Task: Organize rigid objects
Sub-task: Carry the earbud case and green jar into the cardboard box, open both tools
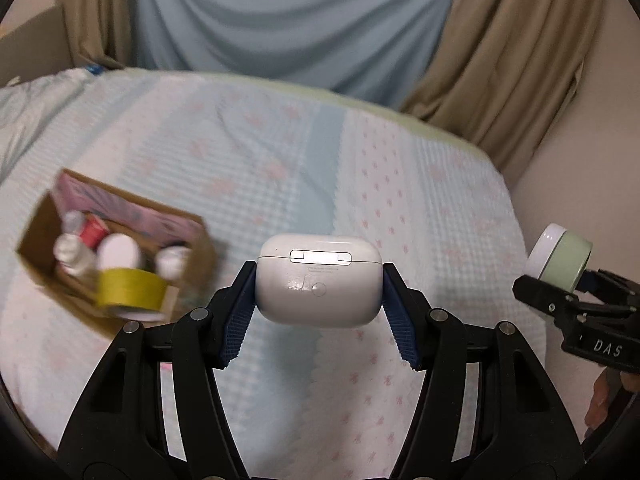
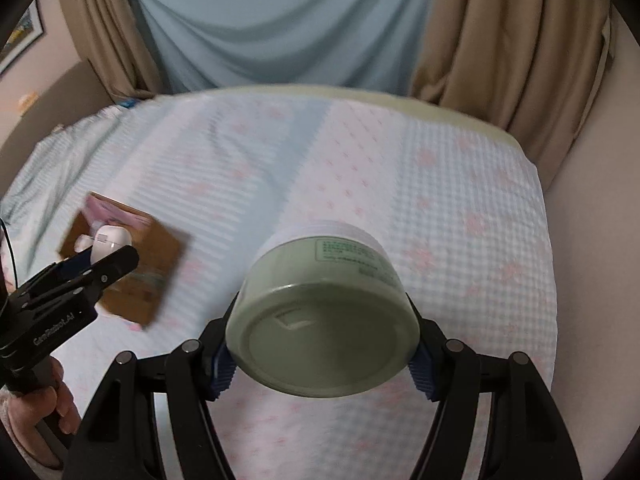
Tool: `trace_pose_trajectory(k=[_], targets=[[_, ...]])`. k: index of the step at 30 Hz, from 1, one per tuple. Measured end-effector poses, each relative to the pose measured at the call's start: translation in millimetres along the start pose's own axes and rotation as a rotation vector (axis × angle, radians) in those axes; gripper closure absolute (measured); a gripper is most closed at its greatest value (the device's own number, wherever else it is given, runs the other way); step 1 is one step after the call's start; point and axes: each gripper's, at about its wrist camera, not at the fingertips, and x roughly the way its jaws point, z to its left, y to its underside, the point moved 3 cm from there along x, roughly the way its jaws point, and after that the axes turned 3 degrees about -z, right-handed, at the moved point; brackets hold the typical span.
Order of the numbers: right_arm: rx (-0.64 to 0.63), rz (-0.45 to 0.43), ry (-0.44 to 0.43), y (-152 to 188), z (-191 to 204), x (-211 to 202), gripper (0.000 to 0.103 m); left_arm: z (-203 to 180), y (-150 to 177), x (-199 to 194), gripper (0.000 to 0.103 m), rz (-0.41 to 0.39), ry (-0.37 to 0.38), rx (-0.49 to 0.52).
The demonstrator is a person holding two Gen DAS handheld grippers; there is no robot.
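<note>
- Nearest to me on the left, my left gripper [image 1: 319, 280] has its fingers closed partway onto the white earbud case [image 1: 318, 278], pinching its two short ends; the case is lifted clear of the bed [image 1: 400, 184].
- The case's long axis runs side to side across the fingers, hinge and button face turned toward the camera, lid edge uppermost.
- On the right, my right gripper [image 2: 322, 336] is clamped on the green jar [image 2: 320, 316], held on its side with the base facing the camera and the white lid pointing away, so its axis runs along the fingers.
- Further out to the left sits the cardboard box [image 1: 44, 216], open, already carrying a yellow tape roll [image 1: 132, 286], small bottles and a red item.
- My judgement: carry the case over the free gap, lower it in level, then release; the box looks crowded, so dropping from height risks bouncing out.
- Beyond the bed hang curtains [image 1: 280, 20].
</note>
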Motion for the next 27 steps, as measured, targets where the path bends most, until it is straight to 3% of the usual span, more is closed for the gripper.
trace_pose_trajectory(k=[7,13,20,27], targets=[[-0.021,-0.042,-0.083,-21,90,-38,0.037,72,-41,-79,0.046,-0.055,-0.047,-0.006],[-0.015,-0.046,-0.112,-41,170,-39,0.037,153,-66,-107,0.046,-0.059,-0.062,-0.003],[0.105,-0.04,-0.098,-62,248,-9,0.037,247,-90,-102,0.046,-0.013,-0.044,0.064],[0.256,0.017,-0.055,-68,308,49,0.037,327,-104,-63,0.046,0.072,-0.004,0.117]])
